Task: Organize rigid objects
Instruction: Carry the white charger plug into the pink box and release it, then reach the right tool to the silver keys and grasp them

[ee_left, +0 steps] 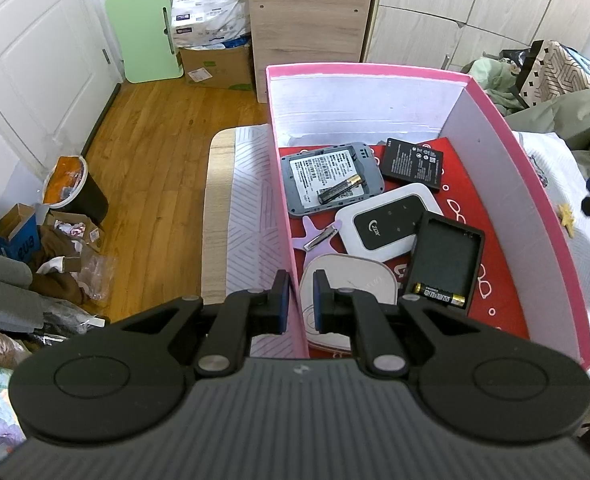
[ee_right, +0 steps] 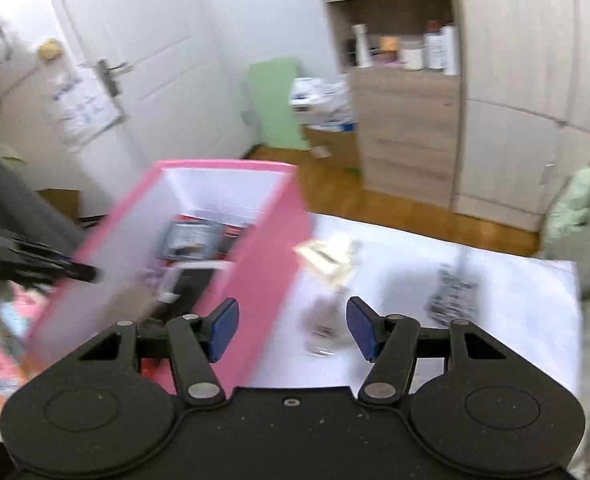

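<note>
The left hand-held gripper [ee_left: 298,300] is pinching the near wall of the pink box [ee_left: 527,184], steadying it. The right hand-held gripper [ee_right: 293,326], jaws apart and empty, is hovering over the blurred small items [ee_right: 327,258] at 12 o'clock, probably next to grasp. Only the left view is showing the routers [ee_left: 387,220] and the batteries [ee_left: 439,295] inside.

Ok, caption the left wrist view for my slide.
Left tongs clamp the pink box wall above routers, batteries and a black tray.
</note>
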A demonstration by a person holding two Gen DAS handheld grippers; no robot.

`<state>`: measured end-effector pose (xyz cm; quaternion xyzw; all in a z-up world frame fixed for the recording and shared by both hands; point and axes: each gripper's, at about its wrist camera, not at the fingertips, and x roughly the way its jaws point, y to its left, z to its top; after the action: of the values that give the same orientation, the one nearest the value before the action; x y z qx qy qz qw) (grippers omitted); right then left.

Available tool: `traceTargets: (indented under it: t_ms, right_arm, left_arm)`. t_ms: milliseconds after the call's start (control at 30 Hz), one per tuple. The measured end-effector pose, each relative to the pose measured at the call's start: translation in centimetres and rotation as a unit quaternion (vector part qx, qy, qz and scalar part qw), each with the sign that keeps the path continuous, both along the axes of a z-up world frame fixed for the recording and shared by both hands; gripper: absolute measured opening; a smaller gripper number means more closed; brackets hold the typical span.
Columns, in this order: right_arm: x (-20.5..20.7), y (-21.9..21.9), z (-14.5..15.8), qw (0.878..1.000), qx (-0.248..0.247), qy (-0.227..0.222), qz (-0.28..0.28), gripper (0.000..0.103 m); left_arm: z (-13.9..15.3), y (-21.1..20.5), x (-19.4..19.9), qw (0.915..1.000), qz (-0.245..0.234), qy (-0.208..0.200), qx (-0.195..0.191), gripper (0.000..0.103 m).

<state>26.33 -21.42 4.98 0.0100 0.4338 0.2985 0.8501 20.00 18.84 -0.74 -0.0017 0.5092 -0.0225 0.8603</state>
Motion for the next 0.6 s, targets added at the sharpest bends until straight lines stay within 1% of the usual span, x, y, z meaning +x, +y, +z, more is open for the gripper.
traceTargets:
  t_ms: [133,267,333,433,500,600]
  right_arm:
    - [-0.6,-1.4,-3.2,1.0,-0.001,-0.014,-0.001,0.065]
    - [-1.0,0.0,-6.1,0.999,-0.012,-0.028,0.014,0.064]
    - [-1.0,0.8,-7.1,0.999,-0.012,-0.033,0.027,0.059]
    - [-0.8,2.1,-7.9,0.997,-0.026,-0.044,0.05,0.054]
    - [-0.5,2.9,-8.4,0.996,-0.042,-0.051,0.06,0.052]
    - [0.4,3.8,-9.0,0.996,-0.057,-0.047,0.051,0.051]
  left_arm:
    - [0.0,-0.1,0.0,1.0,0.002,0.001,0.002,0.01]
    - [0.0,-0.1,0.0,1.0,0.003,0.003,0.003,0.01]
    - [0.0,-0.1,0.0,1.0,0.003,0.003,0.003,0.01]
    - [0.0,-0.1,0.0,1.0,0.003,0.004,0.003,0.01]
    - [0.0,-0.1,0.1,1.0,0.003,0.004,0.003,0.01]
    - [0.0,-0.1,0.0,1.0,0.002,0.004,0.003,0.01]
